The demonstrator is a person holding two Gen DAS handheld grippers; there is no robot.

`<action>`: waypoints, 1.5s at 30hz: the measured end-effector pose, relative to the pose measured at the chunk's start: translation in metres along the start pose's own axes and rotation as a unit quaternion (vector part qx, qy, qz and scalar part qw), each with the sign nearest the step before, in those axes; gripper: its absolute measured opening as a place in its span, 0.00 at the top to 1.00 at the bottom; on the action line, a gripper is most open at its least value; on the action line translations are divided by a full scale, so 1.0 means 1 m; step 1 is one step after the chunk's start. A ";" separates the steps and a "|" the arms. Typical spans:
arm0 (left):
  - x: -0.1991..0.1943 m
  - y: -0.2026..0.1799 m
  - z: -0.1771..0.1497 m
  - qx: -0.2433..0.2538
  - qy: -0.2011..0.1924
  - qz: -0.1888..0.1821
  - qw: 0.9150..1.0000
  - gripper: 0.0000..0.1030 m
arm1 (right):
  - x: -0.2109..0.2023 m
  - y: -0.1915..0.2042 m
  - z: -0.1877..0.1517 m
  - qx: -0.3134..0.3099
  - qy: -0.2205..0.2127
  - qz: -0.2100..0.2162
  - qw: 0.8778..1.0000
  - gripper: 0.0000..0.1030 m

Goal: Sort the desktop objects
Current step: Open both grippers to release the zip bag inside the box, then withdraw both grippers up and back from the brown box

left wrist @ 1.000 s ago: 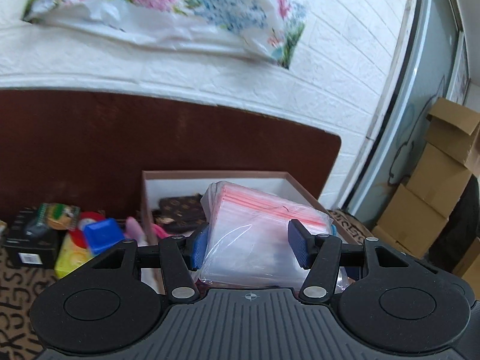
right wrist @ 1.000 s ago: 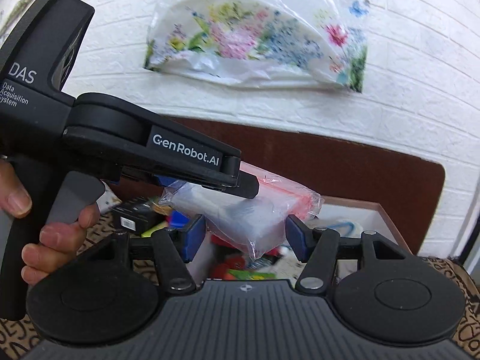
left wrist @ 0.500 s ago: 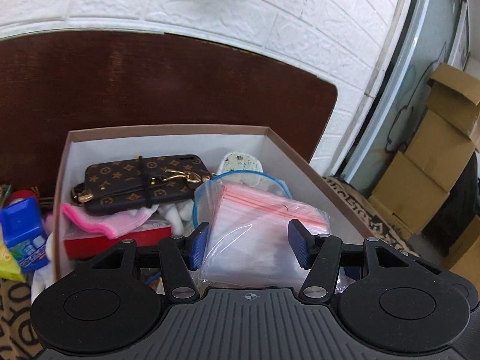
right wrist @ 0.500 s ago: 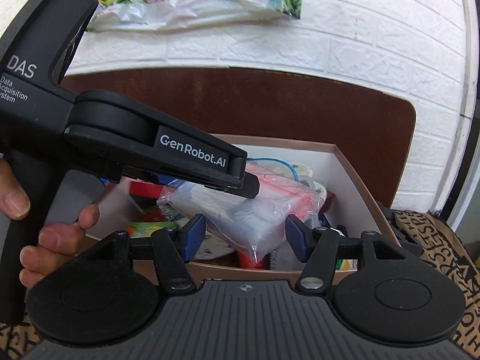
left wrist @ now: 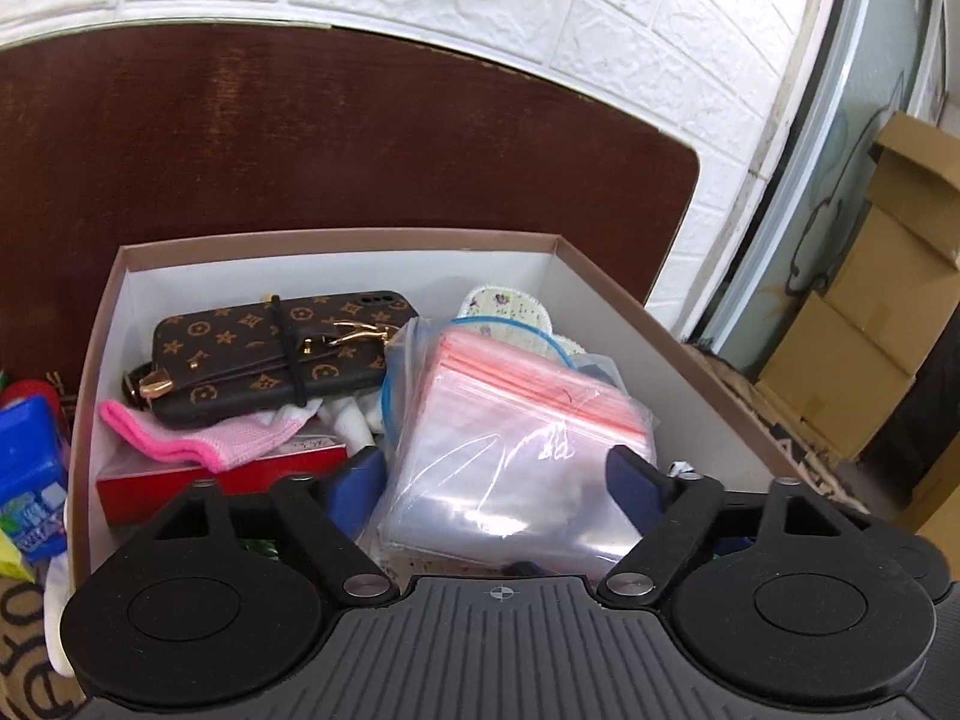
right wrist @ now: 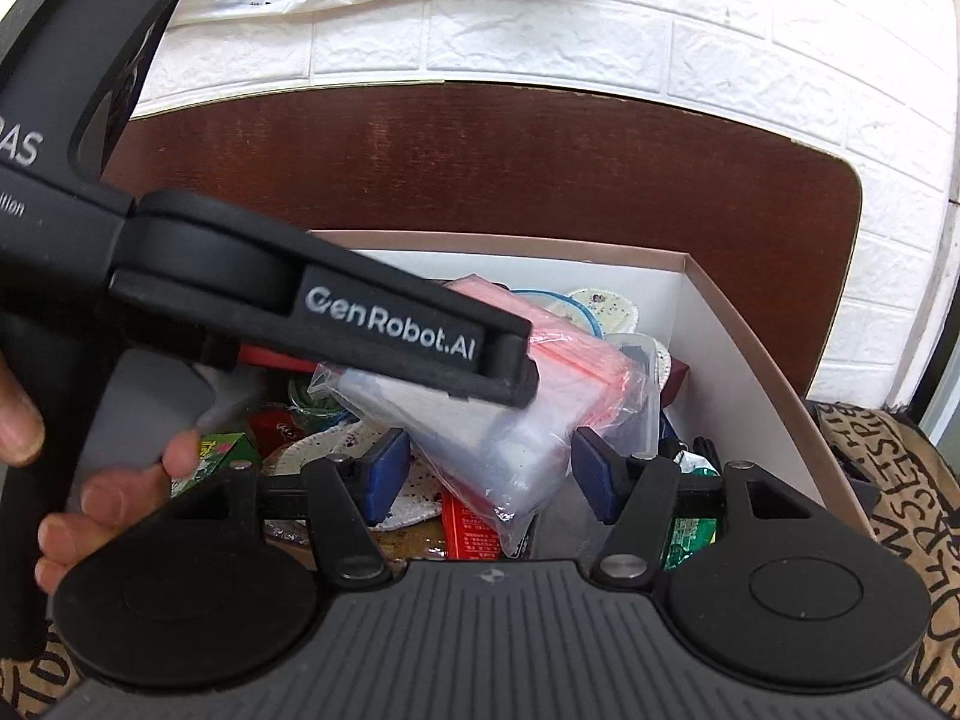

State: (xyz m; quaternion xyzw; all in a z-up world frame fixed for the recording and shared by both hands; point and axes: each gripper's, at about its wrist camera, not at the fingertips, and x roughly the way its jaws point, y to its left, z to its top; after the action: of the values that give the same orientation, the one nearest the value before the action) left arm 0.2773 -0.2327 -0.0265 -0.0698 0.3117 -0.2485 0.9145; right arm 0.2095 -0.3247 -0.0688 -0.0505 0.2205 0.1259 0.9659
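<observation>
My left gripper point(left wrist: 495, 474) is shut on a clear pack of zip bags with red seals point(left wrist: 516, 438) and holds it over the open cardboard box point(left wrist: 636, 324). The right wrist view shows the same pack point(right wrist: 516, 420) clamped by the left gripper's black body point(right wrist: 336, 324) above the box point(right wrist: 744, 348). My right gripper point(right wrist: 489, 474) is open and empty, its fingers just below and on either side of the hanging pack. The box holds a brown monogram phone case point(left wrist: 276, 354), a pink cloth point(left wrist: 198, 438), a red box point(left wrist: 222, 474) and round floral pads point(left wrist: 510, 306).
A blue packet point(left wrist: 30, 468) and other small items lie left of the box. A dark wooden board point(left wrist: 300, 138) stands behind the box against a white brick wall. Cardboard cartons point(left wrist: 870, 324) are stacked at the right. Patterned cloth point(right wrist: 894, 480) covers the table.
Both grippers have moved forward and lower toward the box, which now fills more of both views. The left gripper still holds the pack, now lower over the box contents.
</observation>
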 end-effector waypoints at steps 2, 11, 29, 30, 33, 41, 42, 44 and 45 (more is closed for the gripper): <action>-0.006 0.001 -0.001 -0.007 -0.005 -0.004 1.000 0.04 | -0.001 0.000 0.000 0.008 -0.008 0.000 1.000 0.27; -0.038 -0.002 0.002 -0.027 -0.014 0.026 0.999 0.00 | -0.027 -0.007 0.005 0.061 -0.046 -0.010 0.997 0.05; -0.132 -0.039 -0.040 0.020 -0.045 0.097 0.994 0.00 | -0.105 0.003 -0.013 0.058 -0.049 -0.037 0.996 0.00; -0.137 -0.041 -0.042 0.023 -0.044 0.101 0.994 0.00 | -0.110 0.004 -0.015 0.056 -0.049 -0.039 0.996 0.00; -0.152 -0.047 -0.049 0.025 -0.044 0.108 0.993 0.00 | -0.128 0.007 -0.018 0.053 -0.049 -0.045 0.996 0.00; -0.185 -0.060 -0.072 0.017 -0.050 0.127 0.991 0.00 | -0.167 0.013 -0.028 0.034 -0.048 -0.061 0.996 0.00; -0.187 -0.062 -0.075 0.018 -0.049 0.131 0.990 0.00 | -0.171 0.014 -0.030 0.032 -0.047 -0.062 0.996 0.00; -0.192 -0.065 -0.081 0.021 -0.049 0.140 0.989 0.00 | -0.177 0.017 -0.032 0.025 -0.044 -0.062 0.997 0.00; -0.194 -0.066 -0.083 0.023 -0.049 0.143 0.988 0.00 | -0.180 0.019 -0.034 0.022 -0.042 -0.064 0.997 0.00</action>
State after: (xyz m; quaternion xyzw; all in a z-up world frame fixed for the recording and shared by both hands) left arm 0.0674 -0.1914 0.0299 -0.0156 0.2676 -0.1191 0.9560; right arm 0.0335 -0.3515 -0.0208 -0.0382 0.1790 0.0612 0.9812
